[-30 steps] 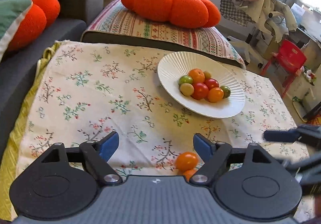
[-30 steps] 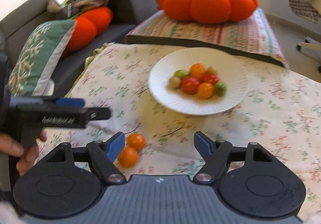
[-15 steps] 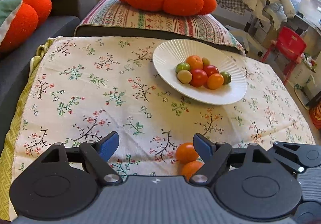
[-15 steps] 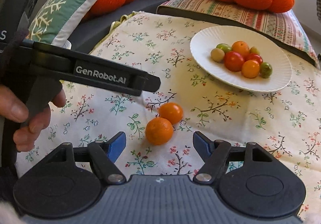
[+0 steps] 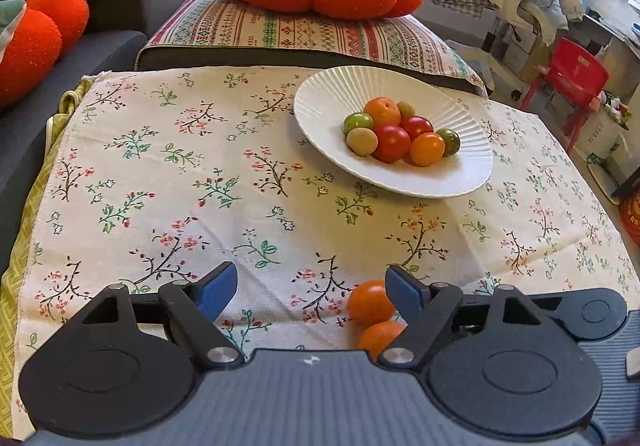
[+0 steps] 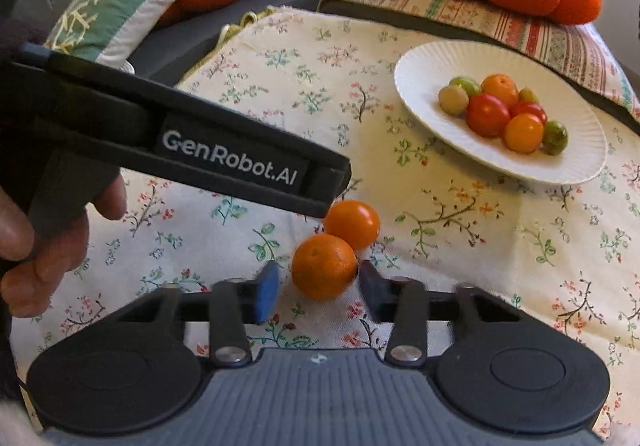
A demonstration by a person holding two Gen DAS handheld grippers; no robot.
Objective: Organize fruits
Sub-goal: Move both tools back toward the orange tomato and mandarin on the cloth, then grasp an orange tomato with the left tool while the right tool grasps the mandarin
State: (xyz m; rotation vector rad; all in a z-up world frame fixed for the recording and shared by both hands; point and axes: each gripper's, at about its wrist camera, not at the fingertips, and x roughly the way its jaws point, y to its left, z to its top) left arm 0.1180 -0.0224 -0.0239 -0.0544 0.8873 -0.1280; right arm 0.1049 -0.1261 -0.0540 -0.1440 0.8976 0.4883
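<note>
- A small orange (image 6: 324, 266) lies on the flowered cloth (image 6: 460, 246) at the near side, and an orange tomato (image 6: 352, 224) touches it just behind.
- The white plate (image 6: 576, 162) sits far and to the right, well apart from these two, with a little pile of red, orange and green fruits in it.
- The orange is judged to be light and round, with a rough skin that is not very slippery. It can roll away on the cloth if it is bumped.
- It is judged to be a bit soft, so a gentle squeeze across its widest part, on the left and right sides, would be best.
- The tomato is judged to be smooth and easy to squash, so it should not be pushed when the orange is taken.
- The right tool (image 6: 316, 286) is partly closed around the orange: the right pad is at the skin, and a small gap is seen at the left pad. The orange is not yet held tight.
- The left tool (image 5: 308, 286) is wide open and holds nothing. The tomato is seen beside its right pad.
- Half a second ago the right tool was wide open and further back from the orange. Now it has been brought forward and narrowed.
- The left tool has hardly been moved, and the fruits in the plate are as they were.
</note>
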